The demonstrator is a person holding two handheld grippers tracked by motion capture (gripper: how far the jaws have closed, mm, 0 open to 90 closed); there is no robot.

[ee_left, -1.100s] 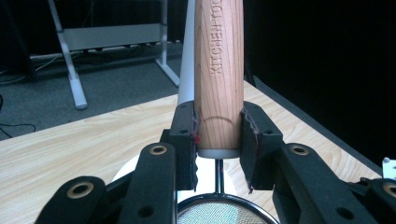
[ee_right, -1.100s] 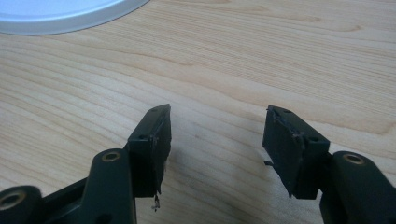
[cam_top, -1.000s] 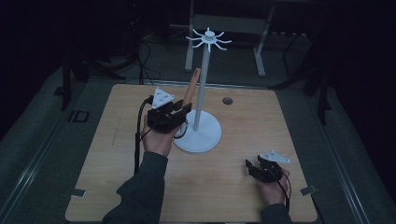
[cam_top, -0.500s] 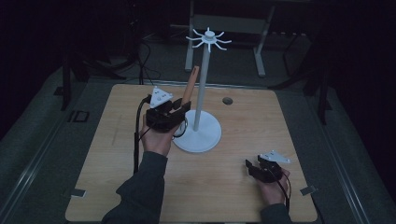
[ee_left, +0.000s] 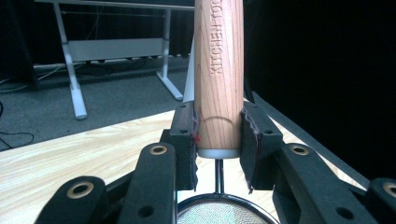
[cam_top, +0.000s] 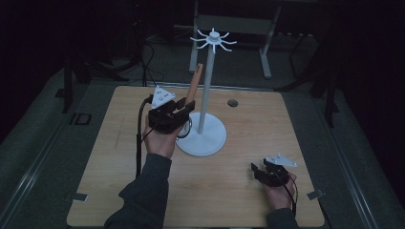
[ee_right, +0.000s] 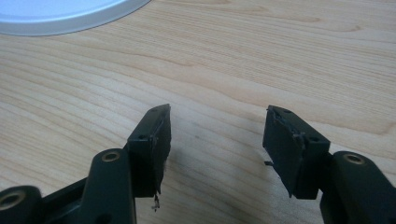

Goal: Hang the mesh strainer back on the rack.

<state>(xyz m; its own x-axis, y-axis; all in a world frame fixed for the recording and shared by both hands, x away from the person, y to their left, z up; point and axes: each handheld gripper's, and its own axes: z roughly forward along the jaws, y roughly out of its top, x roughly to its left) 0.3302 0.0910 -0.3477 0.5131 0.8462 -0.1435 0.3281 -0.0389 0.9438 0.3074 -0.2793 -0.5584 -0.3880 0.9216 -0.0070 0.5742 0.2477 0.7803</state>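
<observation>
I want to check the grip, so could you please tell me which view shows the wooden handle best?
The left gripper view: the wooden handle stands close up, with the left gripper pads pressed on both its sides. The high view shows the handle small, slanting up beside the white stand.

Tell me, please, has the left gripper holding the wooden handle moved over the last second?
No. The left gripper sits at the same spot beside the white stand's pole.

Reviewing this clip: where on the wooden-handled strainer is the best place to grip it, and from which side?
Grip the strainer's wooden handle near its lower end, as the left gripper does: jaws on opposite sides. The handle is straight, round and stands nearly upright; the mesh bowl below looks too curved and thin for the jaws.
</observation>
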